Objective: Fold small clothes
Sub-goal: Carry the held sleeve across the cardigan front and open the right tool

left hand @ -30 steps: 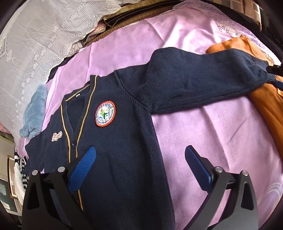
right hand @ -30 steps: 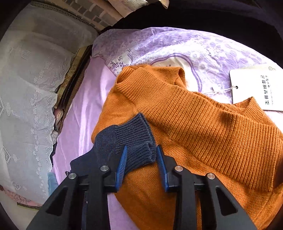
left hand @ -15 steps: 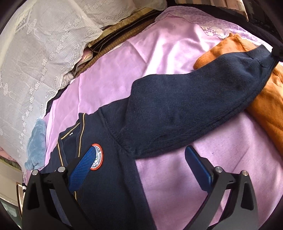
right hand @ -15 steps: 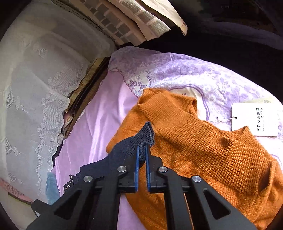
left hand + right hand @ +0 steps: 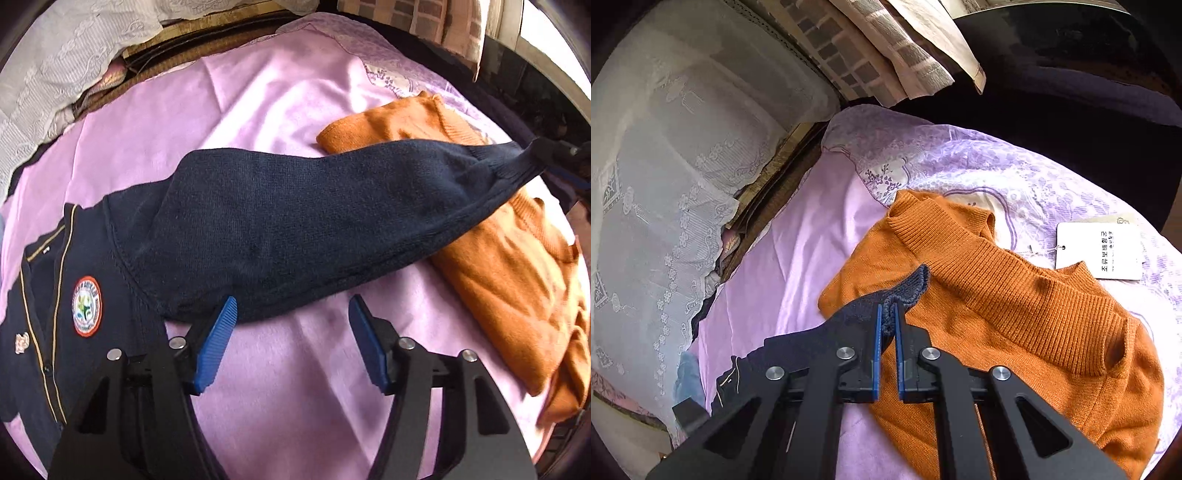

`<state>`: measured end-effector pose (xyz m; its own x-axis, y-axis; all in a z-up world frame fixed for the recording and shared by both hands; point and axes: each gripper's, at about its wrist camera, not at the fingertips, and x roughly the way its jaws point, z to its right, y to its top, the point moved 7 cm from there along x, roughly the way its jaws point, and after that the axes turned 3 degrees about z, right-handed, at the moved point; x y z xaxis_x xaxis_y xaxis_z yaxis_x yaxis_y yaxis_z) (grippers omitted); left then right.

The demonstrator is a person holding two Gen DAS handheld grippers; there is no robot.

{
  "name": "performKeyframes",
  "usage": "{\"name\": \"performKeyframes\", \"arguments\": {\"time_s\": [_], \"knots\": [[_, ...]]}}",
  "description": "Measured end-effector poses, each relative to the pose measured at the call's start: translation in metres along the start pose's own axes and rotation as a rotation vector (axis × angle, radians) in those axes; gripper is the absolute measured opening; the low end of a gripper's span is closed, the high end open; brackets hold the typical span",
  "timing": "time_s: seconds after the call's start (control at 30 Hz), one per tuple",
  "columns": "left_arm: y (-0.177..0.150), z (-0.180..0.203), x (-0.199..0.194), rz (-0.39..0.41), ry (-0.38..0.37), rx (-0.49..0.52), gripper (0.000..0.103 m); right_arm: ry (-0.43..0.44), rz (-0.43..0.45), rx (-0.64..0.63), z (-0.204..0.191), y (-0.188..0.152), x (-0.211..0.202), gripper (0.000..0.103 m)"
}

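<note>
The navy cardigan [image 5: 122, 295] lies unfolded on the bed [image 5: 258, 92]. The right hand-held gripper [image 5: 886, 321] pinches its sleeve cuff [image 5: 912, 286], lifted above the orange sweater [image 5: 1015, 314]; the left hand-held gripper [image 5: 291, 328], closing on nothing, hovers below the armpit. Folding has barely begun.

The left gripper [image 5: 291, 341] is a matte black frame with triangular cut-outs and round silver screw heads, two on each side. Its fingers [image 5: 216, 341] carry ribbed blue pads. The right gripper [image 5: 886, 328] has the same black frame, silver screws and thin blue-edged fingers [image 5: 875, 350].
</note>
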<state>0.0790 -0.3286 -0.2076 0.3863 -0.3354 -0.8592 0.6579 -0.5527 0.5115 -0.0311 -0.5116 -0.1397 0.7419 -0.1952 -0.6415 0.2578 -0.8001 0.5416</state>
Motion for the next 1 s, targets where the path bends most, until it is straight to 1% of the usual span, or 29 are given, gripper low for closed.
{"name": "performKeyframes", "arguments": {"time_s": [0.07, 0.1, 0.17, 0.23, 0.3, 0.43, 0.47, 0.57, 0.67, 0.77, 0.87, 0.93, 1.0], "knots": [[-0.01, -0.014, -0.019, -0.006, -0.065, -0.078, 0.08, 0.009, 0.02, -0.022, -0.011, 0.003, -0.004, 0.007], [-0.016, -0.024, -0.03, 0.001, -0.074, -0.117, 0.089, 0.015, 0.03, -0.037, -0.018, 0.005, -0.005, 0.007], [-0.028, -0.049, -0.048, 0.019, -0.059, -0.172, 0.09, 0.025, 0.05, -0.073, -0.034, 0.009, -0.008, 0.007], [-0.041, -0.08, -0.061, 0.022, -0.028, -0.229, 0.09, 0.037, 0.065, -0.114, -0.053, 0.01, -0.01, 0.007], [-0.054, -0.115, -0.074, 0.028, 0.007, -0.308, 0.09, 0.054, 0.079, -0.157, -0.075, 0.009, -0.011, 0.007], [-0.084, -0.178, -0.088, 0.013, 0.067, -0.448, 0.09, 0.099, 0.087, -0.241, -0.126, -0.003, -0.009, 0.007], [-0.091, -0.191, -0.09, 0.008, 0.07, -0.473, 0.09, 0.113, 0.085, -0.266, -0.141, -0.009, -0.007, 0.007], [-0.092, -0.219, -0.093, 0.014, 0.06, -0.522, 0.089, 0.165, 0.068, -0.365, -0.191, -0.035, -0.004, 0.007], [-0.071, -0.243, -0.098, 0.062, 0.026, -0.539, 0.089, 0.217, 0.04, -0.466, -0.24, -0.071, 0.002, 0.007], [-0.043, -0.256, -0.097, 0.094, -0.008, -0.525, 0.089, 0.278, -0.009, -0.524, -0.283, -0.112, 0.006, 0.007], [-0.031, -0.269, -0.091, 0.09, 0.027, -0.488, 0.089, 0.324, -0.053, -0.568, -0.32, -0.15, 0.011, 0.007], [-0.033, -0.279, -0.086, 0.063, 0.051, -0.482, 0.089, 0.348, -0.087, -0.594, -0.34, -0.174, 0.016, 0.007], [-0.042, -0.295, -0.086, 0.052, 0.062, -0.501, 0.089, 0.366, -0.123, -0.624, -0.359, -0.201, 0.022, 0.007]]}}
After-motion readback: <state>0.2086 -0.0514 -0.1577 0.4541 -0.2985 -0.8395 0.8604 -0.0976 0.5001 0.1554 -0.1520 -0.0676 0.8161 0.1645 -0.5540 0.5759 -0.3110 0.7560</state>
